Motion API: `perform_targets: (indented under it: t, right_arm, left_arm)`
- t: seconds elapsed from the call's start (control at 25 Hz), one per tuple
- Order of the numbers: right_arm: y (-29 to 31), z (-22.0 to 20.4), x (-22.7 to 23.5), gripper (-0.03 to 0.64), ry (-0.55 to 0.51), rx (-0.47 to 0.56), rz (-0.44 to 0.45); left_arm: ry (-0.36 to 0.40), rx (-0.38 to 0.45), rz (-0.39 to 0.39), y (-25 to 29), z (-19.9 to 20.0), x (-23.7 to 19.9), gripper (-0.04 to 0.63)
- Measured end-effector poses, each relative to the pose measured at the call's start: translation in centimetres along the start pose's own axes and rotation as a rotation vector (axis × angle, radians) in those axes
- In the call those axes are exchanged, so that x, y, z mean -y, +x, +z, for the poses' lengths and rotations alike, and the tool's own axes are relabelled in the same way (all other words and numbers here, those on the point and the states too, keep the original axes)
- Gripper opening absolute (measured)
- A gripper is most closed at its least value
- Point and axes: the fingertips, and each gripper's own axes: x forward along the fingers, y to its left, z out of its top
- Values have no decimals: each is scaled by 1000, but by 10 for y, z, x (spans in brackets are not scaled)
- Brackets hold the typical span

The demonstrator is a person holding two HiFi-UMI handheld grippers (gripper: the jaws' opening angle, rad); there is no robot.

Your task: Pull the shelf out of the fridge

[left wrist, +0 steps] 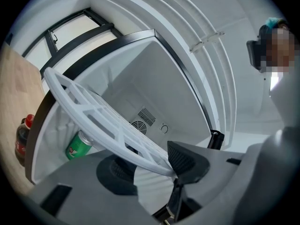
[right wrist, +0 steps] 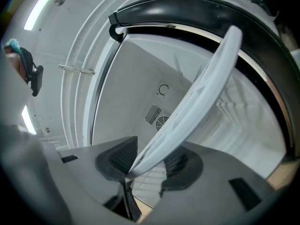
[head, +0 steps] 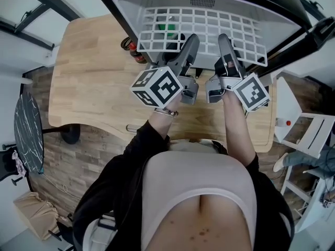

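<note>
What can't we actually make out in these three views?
- Pad contact: the shelf sits between the jaws of the left gripper and the right gripper, but its own edge covers the pads, so a firm grip is unconfirmed.
- Green can: left gripper view; the shelf hides its top and the print is too small.
- Bottle: left gripper view; the fridge frame covers part of it and the label is blurred.

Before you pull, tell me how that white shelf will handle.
The shelf is an open, plastic-looking grid, so probably light. Its thin bars may flex a little. The smooth rim pinched in the right gripper could slip if pulled hard.
</note>
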Motion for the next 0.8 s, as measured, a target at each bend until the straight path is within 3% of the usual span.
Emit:
perform_targets:
  t: [0.8]
  right_arm:
    - [-23,-7,-3,170,-6,-21,-10]
  left_arm:
    - [1,14,10,-19,-7,7,195]
